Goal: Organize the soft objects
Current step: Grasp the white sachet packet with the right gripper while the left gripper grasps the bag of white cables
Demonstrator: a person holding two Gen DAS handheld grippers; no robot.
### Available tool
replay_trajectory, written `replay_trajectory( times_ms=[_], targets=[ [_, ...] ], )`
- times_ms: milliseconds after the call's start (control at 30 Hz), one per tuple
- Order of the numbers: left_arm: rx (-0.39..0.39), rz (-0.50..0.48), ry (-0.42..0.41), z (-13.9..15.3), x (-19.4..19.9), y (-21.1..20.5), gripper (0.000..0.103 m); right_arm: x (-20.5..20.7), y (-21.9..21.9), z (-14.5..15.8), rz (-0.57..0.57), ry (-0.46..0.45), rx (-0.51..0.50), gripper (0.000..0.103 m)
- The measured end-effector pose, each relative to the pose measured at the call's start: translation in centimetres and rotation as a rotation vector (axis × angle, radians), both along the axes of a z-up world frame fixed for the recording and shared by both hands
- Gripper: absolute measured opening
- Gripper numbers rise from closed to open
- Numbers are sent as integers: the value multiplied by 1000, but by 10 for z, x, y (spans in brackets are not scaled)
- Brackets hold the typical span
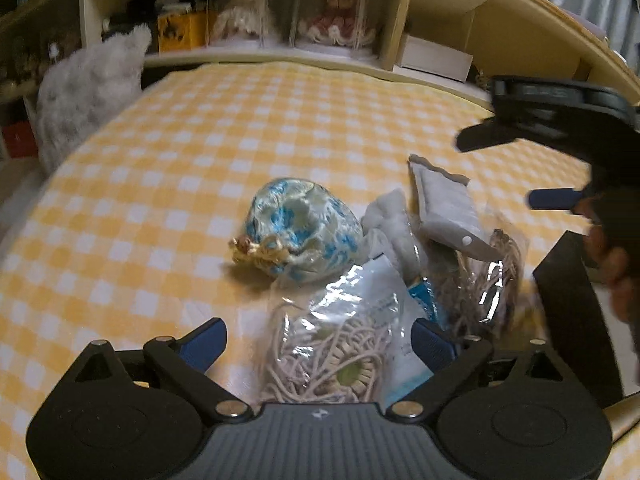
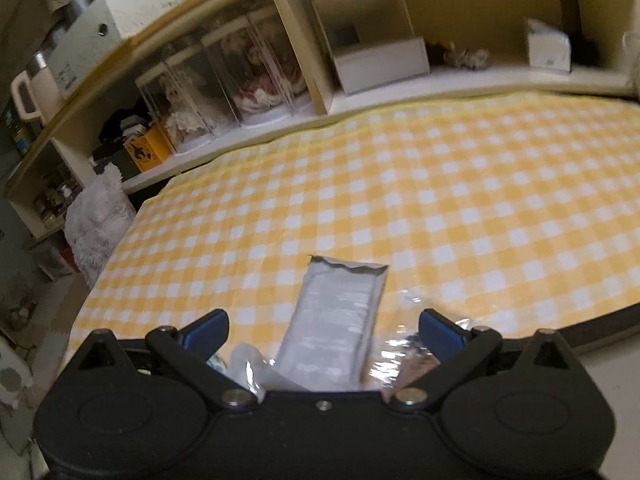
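Left gripper has its blue fingers spread wide, straddling a clear bag of cream cord without pressing on it; nothing is held. Right gripper likewise stands spread, its fingers either side of a flat white packet and apart from it. Both packs belong to one heap on the yellow checked table, together with a blue-flowered drawstring pouch just beyond the cord bag, white wadding and crinkled cellophane. Judgement: the approach step is in hand, no grasp yet made. Next move calls for closing squarely on one pack, since slippery film may slide out.
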State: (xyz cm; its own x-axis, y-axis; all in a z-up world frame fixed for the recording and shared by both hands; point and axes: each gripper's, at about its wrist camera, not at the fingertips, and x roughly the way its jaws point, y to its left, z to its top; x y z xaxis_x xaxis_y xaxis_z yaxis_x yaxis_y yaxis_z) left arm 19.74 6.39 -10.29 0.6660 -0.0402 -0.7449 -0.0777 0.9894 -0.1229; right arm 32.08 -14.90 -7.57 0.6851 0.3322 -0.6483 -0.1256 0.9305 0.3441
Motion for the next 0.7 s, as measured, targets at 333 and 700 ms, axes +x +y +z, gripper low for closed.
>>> replay_trajectory(
  times_ms=[333,700],
  targets=[
    [75,-81,78,-11,1,-13,81,41,29,-29,-70,155,-9,92],
    [22,-51,96,-9,2,-6,66,57,44,-47,-100,205,-99,65]
  ],
)
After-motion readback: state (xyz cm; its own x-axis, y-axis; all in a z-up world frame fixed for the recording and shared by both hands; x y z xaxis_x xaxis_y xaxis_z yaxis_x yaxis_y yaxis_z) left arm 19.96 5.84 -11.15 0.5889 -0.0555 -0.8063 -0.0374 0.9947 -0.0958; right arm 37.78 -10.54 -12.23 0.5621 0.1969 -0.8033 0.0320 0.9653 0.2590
